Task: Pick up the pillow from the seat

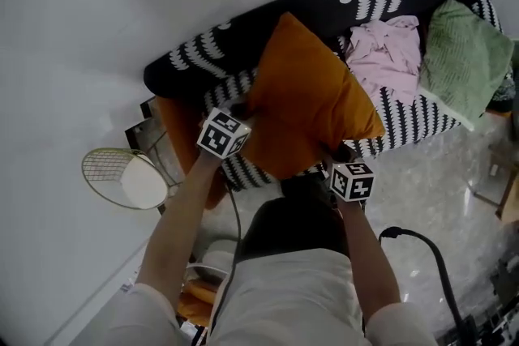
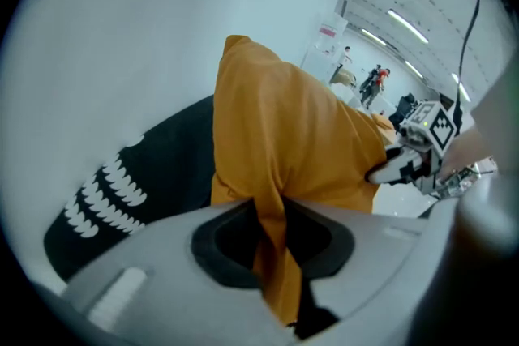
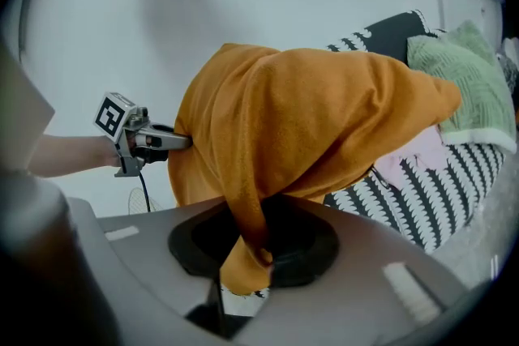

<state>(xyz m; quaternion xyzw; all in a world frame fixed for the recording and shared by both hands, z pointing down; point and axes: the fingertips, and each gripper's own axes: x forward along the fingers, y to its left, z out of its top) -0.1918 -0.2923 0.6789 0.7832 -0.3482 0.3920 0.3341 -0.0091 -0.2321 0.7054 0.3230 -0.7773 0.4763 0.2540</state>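
- The orange pillow [image 1: 308,97] sits in the middle of the head view, held up in front of the sofa [image 1: 203,53], one gripper on each lower corner.
- The left gripper [image 1: 241,108] has its jaws clamped on a pinch of pillow fabric at the left corner. In its own view the cloth is drawn down between the jaws.
- The right gripper [image 1: 339,154] is likewise closed on a bunched fold at the right corner.
- Progress: the grasp is made and the pillow looks lifted off the seat (in the right gripper view it hangs above the patterned cushion). Little seems left beyond carrying it clear.
- The sofa is black with white scallop rows and runs across the upper half of the head view. A pink cloth [image 1: 389,53] and a green pillow [image 1: 466,61] lie on it toward the upper right.
- Room: a plain white wall [image 1: 97,4] at upper left, a glossy pale floor [image 1: 438,190] at right, and a round wire basket [image 1: 122,178] at left.
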